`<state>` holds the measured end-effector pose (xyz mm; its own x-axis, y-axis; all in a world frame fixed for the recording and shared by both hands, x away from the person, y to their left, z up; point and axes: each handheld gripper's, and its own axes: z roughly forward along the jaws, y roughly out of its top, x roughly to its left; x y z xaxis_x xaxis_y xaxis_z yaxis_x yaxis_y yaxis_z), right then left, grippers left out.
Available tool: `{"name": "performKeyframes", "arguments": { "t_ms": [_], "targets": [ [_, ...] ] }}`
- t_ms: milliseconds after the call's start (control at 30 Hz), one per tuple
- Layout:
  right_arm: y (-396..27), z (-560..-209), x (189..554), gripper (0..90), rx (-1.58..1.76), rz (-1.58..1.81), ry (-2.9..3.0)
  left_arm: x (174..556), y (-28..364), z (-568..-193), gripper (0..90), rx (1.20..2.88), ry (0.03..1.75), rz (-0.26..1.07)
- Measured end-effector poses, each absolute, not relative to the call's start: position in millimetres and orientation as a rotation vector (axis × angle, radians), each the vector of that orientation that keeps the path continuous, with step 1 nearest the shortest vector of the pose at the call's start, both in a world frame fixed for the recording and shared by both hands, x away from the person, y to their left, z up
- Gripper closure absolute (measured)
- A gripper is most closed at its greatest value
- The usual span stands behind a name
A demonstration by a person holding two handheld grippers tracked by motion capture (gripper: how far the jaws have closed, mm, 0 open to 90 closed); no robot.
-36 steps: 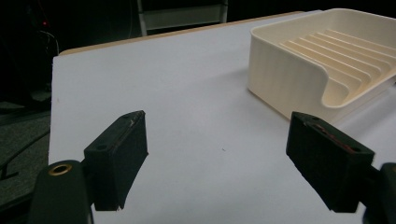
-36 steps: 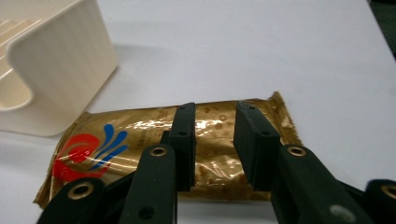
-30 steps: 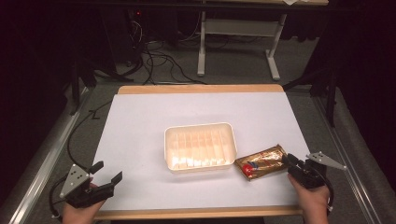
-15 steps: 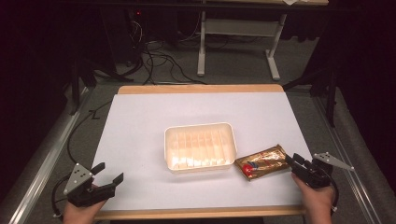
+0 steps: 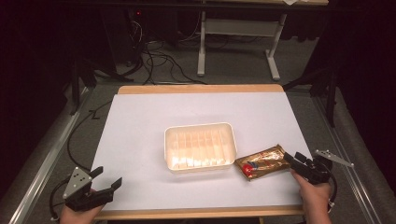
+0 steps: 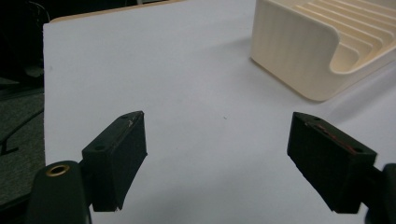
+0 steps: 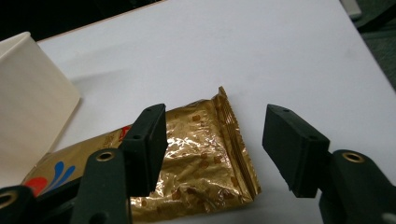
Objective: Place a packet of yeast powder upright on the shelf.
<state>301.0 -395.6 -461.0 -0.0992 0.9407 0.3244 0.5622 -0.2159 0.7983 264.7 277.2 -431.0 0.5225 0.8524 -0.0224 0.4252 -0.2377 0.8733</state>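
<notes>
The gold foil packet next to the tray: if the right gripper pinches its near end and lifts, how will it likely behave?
The gold packet looks crinkled and thin, so it would probably sag or fold rather than stay stiff. Its glossy foil may slip between the open right gripper jaws unless pinched at the crimped seam. Lying flat beside the tray, it seems light and unlikely to roll.

Each hand-held unit is black. The left gripper (image 5: 106, 179) carries a grey three-cornered plate (image 5: 77, 179) with dark holes on top; the right gripper (image 5: 293, 159) carries a similar plate (image 5: 332, 157) behind its jaws. Each jaw is a blocky black pad (image 6: 119, 151) with small recessed holes. A brass-coloured ringed bore (image 7: 105, 155) sits in the rounded black link behind each jaw. A dark cable (image 5: 55, 201) trails rearward from the left unit.
</notes>
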Motion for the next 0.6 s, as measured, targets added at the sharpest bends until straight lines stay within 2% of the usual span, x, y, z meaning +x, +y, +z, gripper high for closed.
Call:
{"name": "performKeyframes", "arguments": {
  "t_ms": [267, 600],
  "targets": [
    [-401, -473, 311, 32.9, 1.903, 1.326, 1.618, 257, 282, -430, 20.3, 1.843, 1.07, 0.613],
    [-401, -478, 307, 34.4, 1.955, 1.363, 1.62, 263, 276, -430, 20.3, 1.857, 1.051, 0.61]
  ]
}}
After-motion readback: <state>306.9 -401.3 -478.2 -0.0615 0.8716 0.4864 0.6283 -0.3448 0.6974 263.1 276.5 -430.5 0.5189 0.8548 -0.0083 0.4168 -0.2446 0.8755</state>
